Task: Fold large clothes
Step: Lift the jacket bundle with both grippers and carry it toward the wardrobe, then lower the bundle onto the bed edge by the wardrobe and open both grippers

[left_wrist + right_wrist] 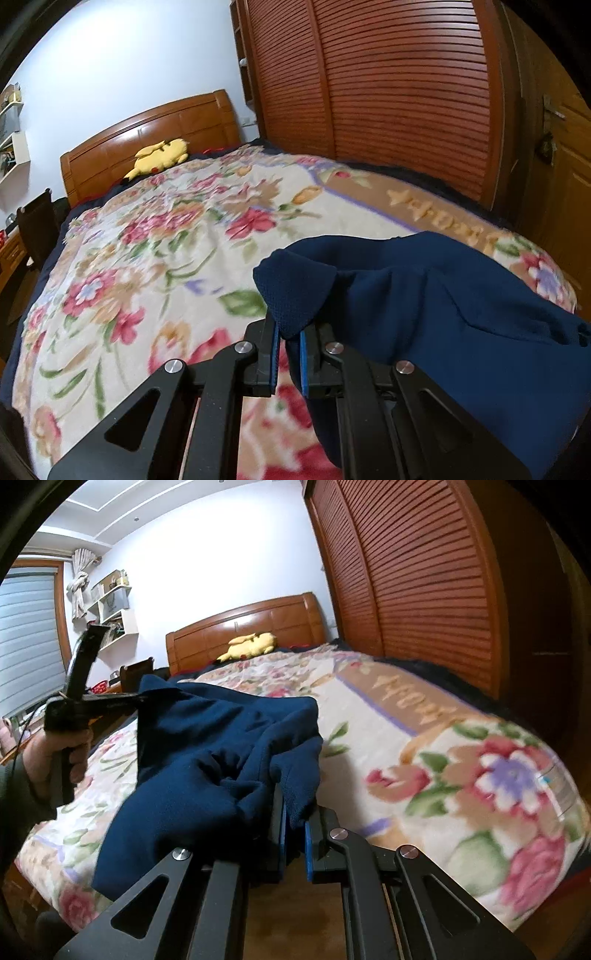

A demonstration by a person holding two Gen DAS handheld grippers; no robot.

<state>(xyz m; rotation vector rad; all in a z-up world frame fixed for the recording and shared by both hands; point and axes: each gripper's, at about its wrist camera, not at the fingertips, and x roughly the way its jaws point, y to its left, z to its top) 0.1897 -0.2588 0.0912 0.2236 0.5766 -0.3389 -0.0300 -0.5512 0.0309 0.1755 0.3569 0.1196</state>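
The left gripper (290,332), black with blue pads, is clamped on a corner of the dark navy blue knit garment (424,302); the pinched fold stands up directly ahead of its fingertips, and the rest of the cloth hangs away to the right of the tool. The right gripper (293,818), of the same make, is likewise closed tight on another bunched edge of the same garment, whose bulk lies crumpled ahead and to the left of its fingers. From the right wrist view the garment spans from that tool across to the other gripper, which a person's hand (55,753) holds by its black handle at far left. The cloth is held up off the floral-patterned cream blanket (155,236) that covers the bed beneath and ahead of both tools; whether its lower part touches the blanket cannot be told. Well beyond the tools, a yellow plush toy (162,155) lies against the glossy brown wooden headboard (147,136). A red-brown slatted wooden wardrobe (388,85) stands ahead and to the right of both tools. Both views show some motion blur.
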